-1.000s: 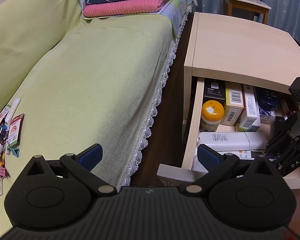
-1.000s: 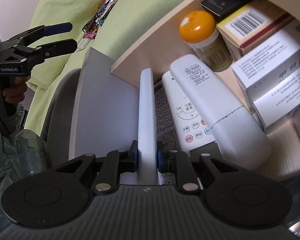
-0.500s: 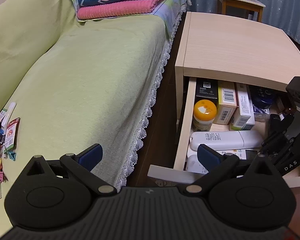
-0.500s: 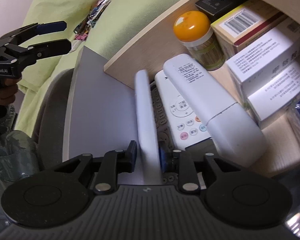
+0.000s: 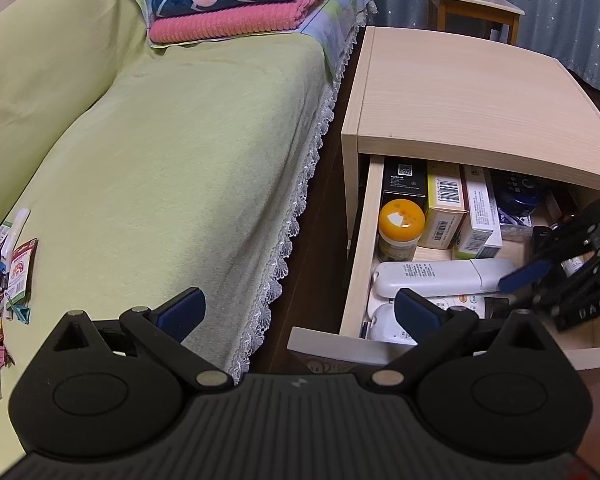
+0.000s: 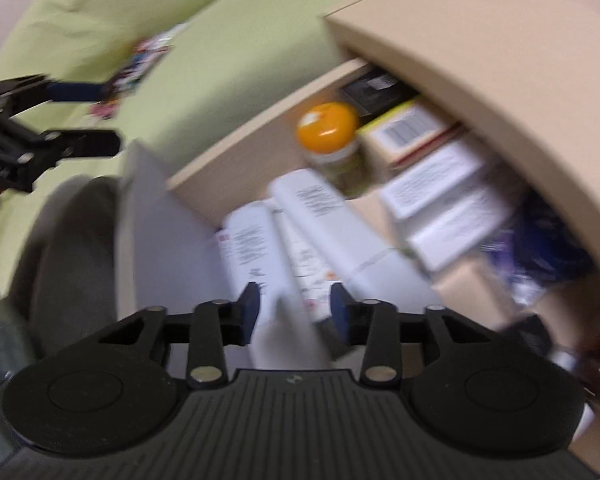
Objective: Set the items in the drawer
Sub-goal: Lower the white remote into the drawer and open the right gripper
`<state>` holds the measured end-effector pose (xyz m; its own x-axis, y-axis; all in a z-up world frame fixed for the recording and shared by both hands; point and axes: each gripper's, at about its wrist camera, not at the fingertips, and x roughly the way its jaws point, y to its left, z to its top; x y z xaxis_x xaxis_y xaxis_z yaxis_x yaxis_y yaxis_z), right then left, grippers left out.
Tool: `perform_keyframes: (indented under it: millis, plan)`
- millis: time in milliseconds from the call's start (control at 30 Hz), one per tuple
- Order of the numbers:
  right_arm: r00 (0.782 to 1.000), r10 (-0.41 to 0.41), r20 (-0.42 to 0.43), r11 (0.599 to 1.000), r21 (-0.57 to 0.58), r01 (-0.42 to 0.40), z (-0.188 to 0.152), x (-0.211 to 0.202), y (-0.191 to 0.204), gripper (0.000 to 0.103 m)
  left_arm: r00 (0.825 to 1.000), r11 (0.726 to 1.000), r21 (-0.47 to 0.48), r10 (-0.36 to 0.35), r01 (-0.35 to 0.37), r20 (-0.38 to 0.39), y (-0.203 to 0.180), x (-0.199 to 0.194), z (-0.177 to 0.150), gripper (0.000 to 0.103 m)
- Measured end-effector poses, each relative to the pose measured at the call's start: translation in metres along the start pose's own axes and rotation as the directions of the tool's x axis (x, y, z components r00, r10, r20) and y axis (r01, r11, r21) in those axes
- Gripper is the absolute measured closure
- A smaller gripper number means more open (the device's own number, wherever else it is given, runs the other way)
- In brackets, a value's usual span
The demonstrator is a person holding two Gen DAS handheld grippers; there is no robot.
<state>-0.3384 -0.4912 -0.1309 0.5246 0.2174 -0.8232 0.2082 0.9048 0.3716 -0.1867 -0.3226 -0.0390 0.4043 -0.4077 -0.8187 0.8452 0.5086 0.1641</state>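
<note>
A: With its jaws parted, the right tool (image 6: 292, 310) is held over the open pale wooden drawer (image 5: 358, 264); nothing is gripped.

B: The slim white remote (image 6: 246, 248) is seen lying inside, presumably just placed. The left tool (image 5: 298, 312) is spread empty beside the green-covered bed (image 5: 160, 152).

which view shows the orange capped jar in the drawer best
The left wrist view: the orange-capped jar is sharp there, standing in the open drawer beside a yellow box, behind the white remote. The right wrist view also shows the jar, but blurred by motion, so only its cap colour reads clearly.
</note>
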Motion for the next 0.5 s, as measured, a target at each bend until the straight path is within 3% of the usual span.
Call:
perform_keyframes:
  millis: [100,200,333,500]
  plan:
    - [0.993,-0.096,-0.067,0.995,0.026,0.098,-0.008,-0.004,0.004,0.084,1.0,1.0,0.003,-0.007,0.007,0.001,-0.001,0.0,0.0,0.002]
    - [0.977,-0.143,-0.155,0.988,0.042,0.151,-0.021,-0.006,0.004,0.085,1.0,1.0,0.011,-0.019,0.019,0.005,-0.004,0.0,-0.001,0.002]
    - [0.959,-0.136,-0.248,0.986,0.061,0.156,-0.032,0.003,0.005,0.085,0.999,0.999,0.009,-0.032,0.032,0.006,-0.005,0.0,-0.002,0.002]
    - [0.951,-0.109,-0.288,0.987,0.085,0.139,-0.03,0.021,0.005,0.086,0.999,0.999,0.004,-0.034,0.034,0.009,-0.003,-0.002,-0.004,0.002]
